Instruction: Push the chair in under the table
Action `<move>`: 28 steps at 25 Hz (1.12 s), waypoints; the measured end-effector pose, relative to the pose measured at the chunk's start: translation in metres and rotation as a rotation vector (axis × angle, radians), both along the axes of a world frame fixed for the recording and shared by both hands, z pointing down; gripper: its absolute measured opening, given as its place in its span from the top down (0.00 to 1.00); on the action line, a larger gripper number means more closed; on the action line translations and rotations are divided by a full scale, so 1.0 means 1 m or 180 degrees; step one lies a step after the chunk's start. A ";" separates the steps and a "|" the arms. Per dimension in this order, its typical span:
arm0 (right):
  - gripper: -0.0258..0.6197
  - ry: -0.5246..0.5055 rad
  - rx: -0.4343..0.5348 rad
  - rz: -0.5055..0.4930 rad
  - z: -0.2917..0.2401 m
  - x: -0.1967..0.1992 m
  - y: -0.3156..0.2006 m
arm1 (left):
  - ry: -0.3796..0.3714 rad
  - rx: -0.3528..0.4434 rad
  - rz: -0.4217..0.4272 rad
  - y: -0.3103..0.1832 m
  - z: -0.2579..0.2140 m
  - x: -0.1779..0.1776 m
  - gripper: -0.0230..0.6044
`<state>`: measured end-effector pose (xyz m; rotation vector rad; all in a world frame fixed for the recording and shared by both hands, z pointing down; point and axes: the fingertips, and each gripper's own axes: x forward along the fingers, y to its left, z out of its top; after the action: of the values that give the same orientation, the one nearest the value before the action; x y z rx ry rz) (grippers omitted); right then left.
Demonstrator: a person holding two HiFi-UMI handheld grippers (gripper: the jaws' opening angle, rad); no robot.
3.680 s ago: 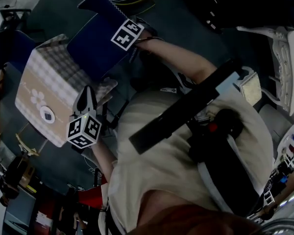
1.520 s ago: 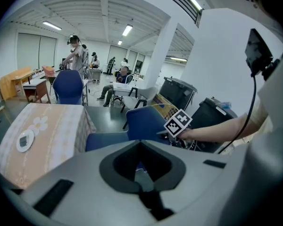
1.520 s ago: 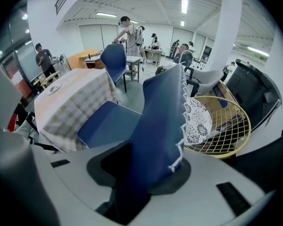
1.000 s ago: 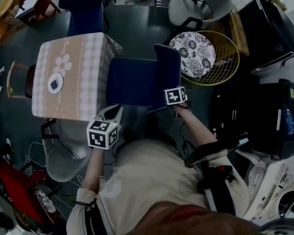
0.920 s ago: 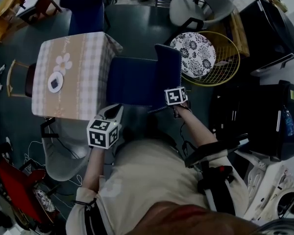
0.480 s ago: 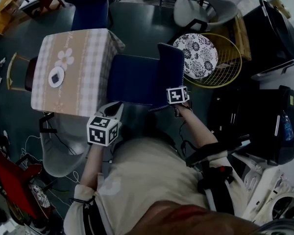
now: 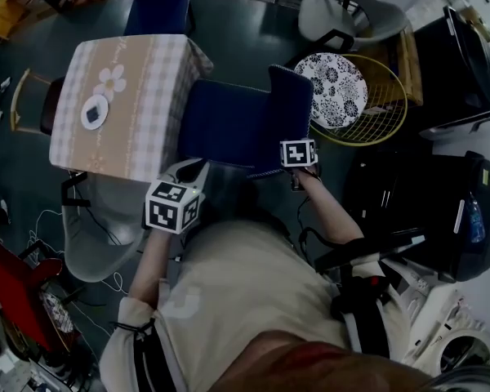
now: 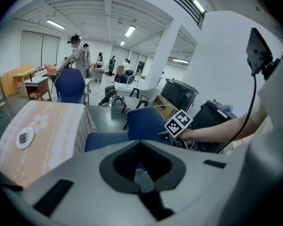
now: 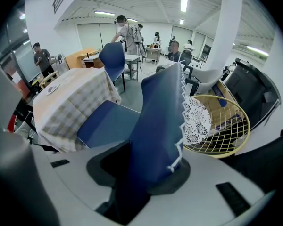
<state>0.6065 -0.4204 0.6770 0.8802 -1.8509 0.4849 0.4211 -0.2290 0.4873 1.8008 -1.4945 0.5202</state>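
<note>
1. Only my head view is drifting since a second ago; the chair [image 7: 229, 125] is sitting with its seat against the table [image 7: 118, 96] edge.
2. Right hand-held gripper [image 9: 148, 171] is clamping the chair's backrest.
3. Left hand-held gripper [image 8: 142, 175] is staying shut, empty.

Head view dim, underexposed, muted colours, dark corners. Both gripper views bright, lit by ceiling strip lights [image 8: 130, 30], mild glare there; strong fisheye bending, black round vignette, close foreground soft.
</note>
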 end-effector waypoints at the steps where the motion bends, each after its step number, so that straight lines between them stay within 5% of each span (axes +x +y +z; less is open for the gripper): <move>1: 0.76 0.0002 -0.0003 -0.0001 0.000 -0.001 0.001 | 0.0009 -0.0001 -0.0004 0.000 0.000 0.000 0.95; 28: 0.76 0.0053 -0.0045 0.0001 -0.001 -0.015 0.005 | 0.0095 0.0047 -0.0177 0.003 -0.001 -0.028 0.95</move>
<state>0.5913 -0.4156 0.6755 0.8724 -1.8302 0.4889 0.3928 -0.2263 0.4861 1.7654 -1.5272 0.4540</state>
